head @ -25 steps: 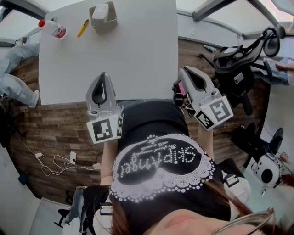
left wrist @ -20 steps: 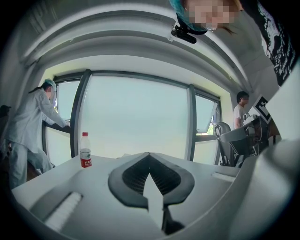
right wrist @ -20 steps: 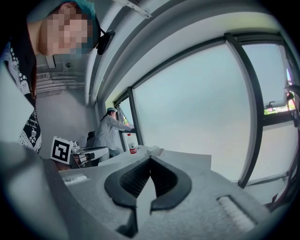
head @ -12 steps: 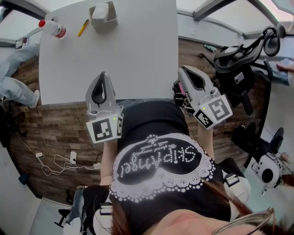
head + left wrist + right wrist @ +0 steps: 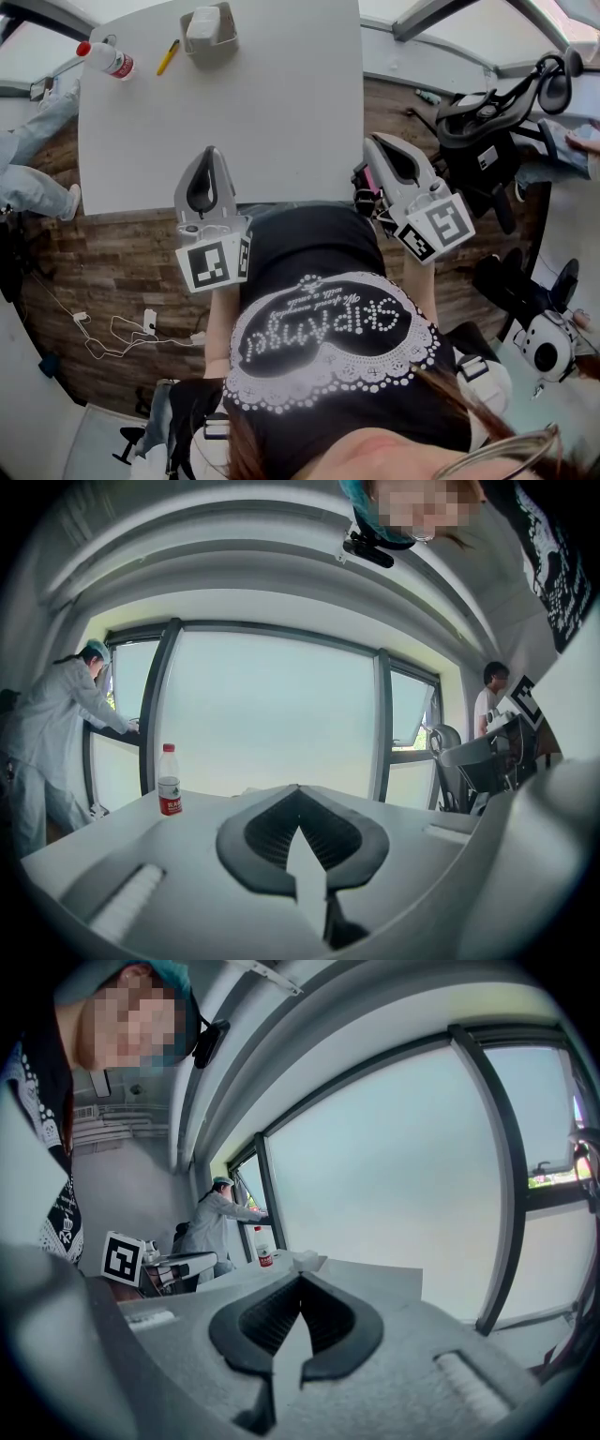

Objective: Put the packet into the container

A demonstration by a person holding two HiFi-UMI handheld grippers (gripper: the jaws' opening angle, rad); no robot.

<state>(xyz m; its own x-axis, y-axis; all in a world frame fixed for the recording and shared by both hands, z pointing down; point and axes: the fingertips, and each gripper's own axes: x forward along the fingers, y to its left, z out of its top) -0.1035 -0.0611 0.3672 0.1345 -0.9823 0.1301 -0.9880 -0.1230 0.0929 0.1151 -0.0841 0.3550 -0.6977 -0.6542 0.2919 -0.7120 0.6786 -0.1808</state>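
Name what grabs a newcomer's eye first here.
The left gripper and right gripper, both shut and empty, are held side by side by the white table's near edge. Along its far edge sit a grey container, a yellow pen and a red-capped bottle.

Table (image 5: 281, 112): container (image 5: 212, 54), bottle (image 5: 106, 60) (upright), pen (image 5: 169, 57)

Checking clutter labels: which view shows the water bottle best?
The left gripper view: the bottle stands upright, side-on, with its red cap and label clear. The head view shows it from above, foreshortened, at the far left corner of the table. The right gripper view shows it small and distant.
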